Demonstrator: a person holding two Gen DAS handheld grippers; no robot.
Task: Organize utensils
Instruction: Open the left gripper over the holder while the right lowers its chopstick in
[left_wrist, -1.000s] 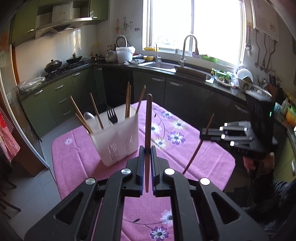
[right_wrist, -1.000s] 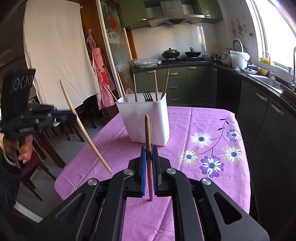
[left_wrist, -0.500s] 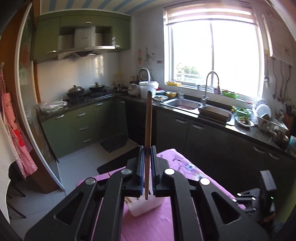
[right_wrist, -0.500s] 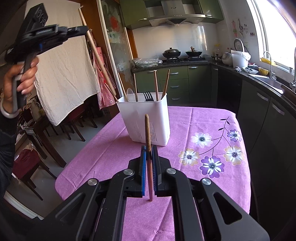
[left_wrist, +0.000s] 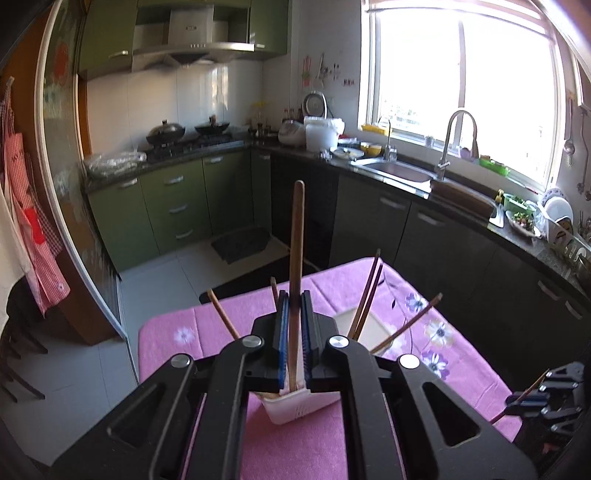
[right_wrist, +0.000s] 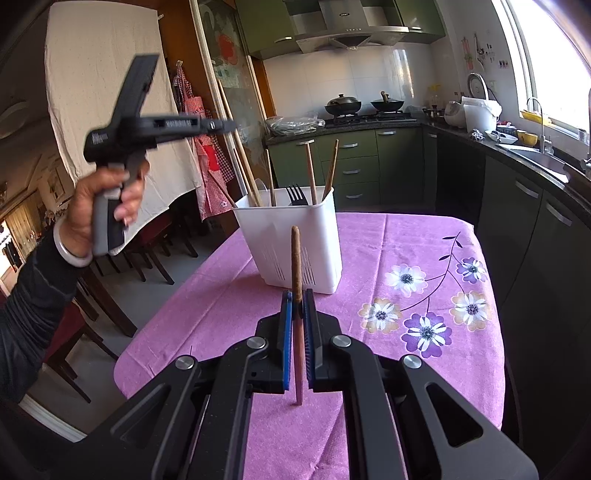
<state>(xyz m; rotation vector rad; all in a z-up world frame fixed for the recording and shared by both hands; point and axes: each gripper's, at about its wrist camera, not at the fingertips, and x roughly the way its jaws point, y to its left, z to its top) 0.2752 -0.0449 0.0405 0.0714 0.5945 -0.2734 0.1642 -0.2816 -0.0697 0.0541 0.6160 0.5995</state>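
2 hand-held grippers, each pinching 1 chopstick: left hand-held gripper (left_wrist: 294, 332) w/ its chopstick (left_wrist: 296, 258) upright above the white holder (left_wrist: 295, 406); right hand-held gripper (right_wrist: 298, 332) clamps another chopstick (right_wrist: 296, 280) short of it. Holder on the pink-clothed bench (right_wrist: 388, 240). Right view only: 1 fork (right_wrist: 296, 195), approx. 6 sticks, person's hand (right_wrist: 110, 199). Left view only: sink (left_wrist: 402, 173).

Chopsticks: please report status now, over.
Left gripper shut on chopstick above holder. Right gripper shut on second chopstick. Nothing blocking.
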